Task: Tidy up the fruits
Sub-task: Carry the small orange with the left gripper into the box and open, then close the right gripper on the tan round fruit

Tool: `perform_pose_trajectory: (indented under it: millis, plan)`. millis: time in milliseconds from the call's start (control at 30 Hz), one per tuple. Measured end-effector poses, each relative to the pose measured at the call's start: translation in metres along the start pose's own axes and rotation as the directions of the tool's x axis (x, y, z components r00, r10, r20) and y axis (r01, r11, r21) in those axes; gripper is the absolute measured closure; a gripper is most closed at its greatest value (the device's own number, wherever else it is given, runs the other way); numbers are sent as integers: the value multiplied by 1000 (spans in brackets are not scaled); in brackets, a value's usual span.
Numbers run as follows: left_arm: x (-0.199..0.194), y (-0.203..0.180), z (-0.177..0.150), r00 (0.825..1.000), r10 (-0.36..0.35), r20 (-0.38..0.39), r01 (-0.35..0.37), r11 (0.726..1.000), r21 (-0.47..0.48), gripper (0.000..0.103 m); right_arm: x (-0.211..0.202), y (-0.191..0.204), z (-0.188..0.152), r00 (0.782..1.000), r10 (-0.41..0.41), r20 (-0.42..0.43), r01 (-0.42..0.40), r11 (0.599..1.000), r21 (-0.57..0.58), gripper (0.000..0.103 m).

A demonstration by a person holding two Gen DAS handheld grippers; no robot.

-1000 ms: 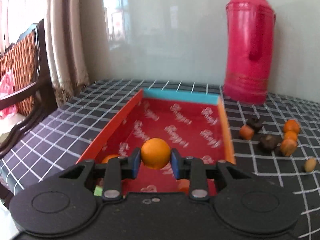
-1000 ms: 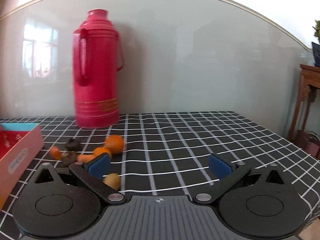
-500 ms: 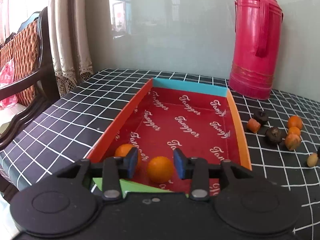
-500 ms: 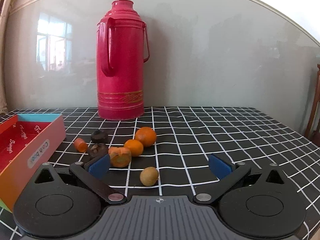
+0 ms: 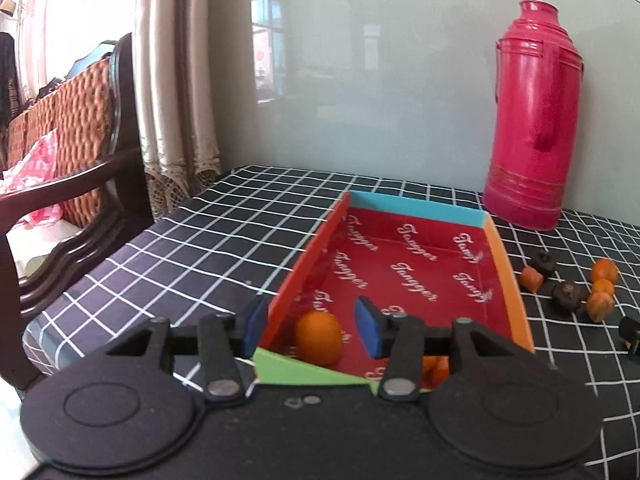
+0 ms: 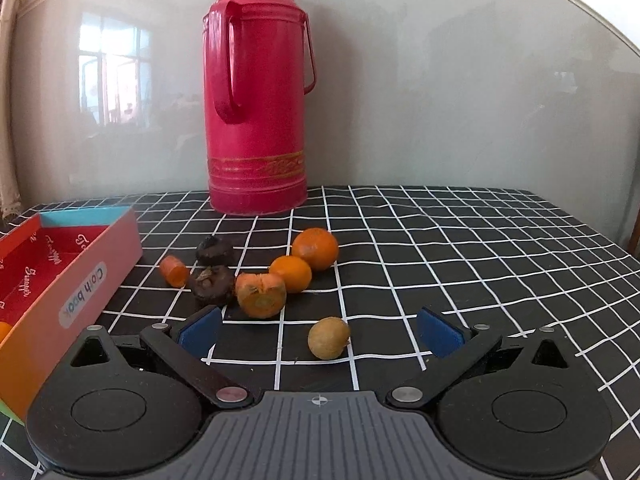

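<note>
A shallow red box with orange, blue and green walls lies on the checked tablecloth. An orange rests in its near left corner, and more orange fruit shows behind my right finger. My left gripper is open and empty, its fingers straddling the box's left wall just above that orange. My right gripper is open and empty, low over the cloth, with a small brown round fruit between its fingers. Beyond it lie two oranges, a cut orange piece, a carrot chunk and two dark fruits.
A tall pink thermos stands at the back against the glossy wall. The box's side wall is at the left of the right wrist view. A wooden wicker chair and curtains stand past the table's left edge.
My left gripper opened and let go of the orange, which now lies in the box, then pulled back and left. My right gripper moved closer to the loose fruits.
</note>
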State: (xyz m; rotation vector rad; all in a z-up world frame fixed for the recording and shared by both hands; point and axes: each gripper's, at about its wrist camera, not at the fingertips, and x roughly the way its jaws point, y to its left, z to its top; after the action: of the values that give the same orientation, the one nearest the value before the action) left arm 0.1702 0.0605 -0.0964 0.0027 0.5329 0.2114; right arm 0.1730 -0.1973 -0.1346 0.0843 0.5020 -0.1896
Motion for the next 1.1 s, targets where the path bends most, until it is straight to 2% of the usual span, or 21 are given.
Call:
perform_pose_trajectory:
  millis: [100,133,167,200,233,400,467,500,533,733,867,967,1100]
  plan:
    - [-1,8,0,1000,18,6,-18,1000,-11,57,8,-5,1,1000,10,-27,-9,999,39,0]
    - [-2,11,0,1000,25,9,-25,1000,-15,56,11,-6,1,999,5,-38,-3,999,47,7]
    - [-2,14,0,1000,29,11,-29,999,-17,54,15,-8,2,998,4,-57,-1,998,57,15]
    - [-2,16,0,999,35,11,-35,999,-18,53,19,-10,2,997,19,-81,-13,997,70,37]
    - [-2,18,0,999,39,12,-39,999,-20,52,24,-12,2,993,39,-111,-29,996,89,49]
    - [-2,26,0,998,54,13,-53,998,-29,47,29,-17,3,991,48,-128,-33,993,114,49]
    - [-3,29,0,998,59,17,-59,998,-29,46,29,-16,4,991,53,-125,-40,994,104,59]
    - [-3,31,0,998,62,20,-61,998,-28,46,31,-15,5,990,50,-128,-38,995,93,75]
    - [-3,33,-1,998,65,20,-64,998,-28,46,32,-14,5,991,39,-128,-29,996,79,77]
    - [-3,47,-2,996,89,10,-89,995,-50,45,27,-10,4,991,68,-112,-59,995,78,77]
    - [-3,58,-3,994,108,6,-107,992,-67,45,13,3,6,986,160,-51,-155,985,79,77]
    - [-2,65,-5,992,123,0,-123,990,-73,45,1,21,8,971,240,0,-240,970,45,78]
    - [-2,77,-10,989,146,-13,-146,986,-79,44,-11,45,9,932,362,33,-362,932,19,77]
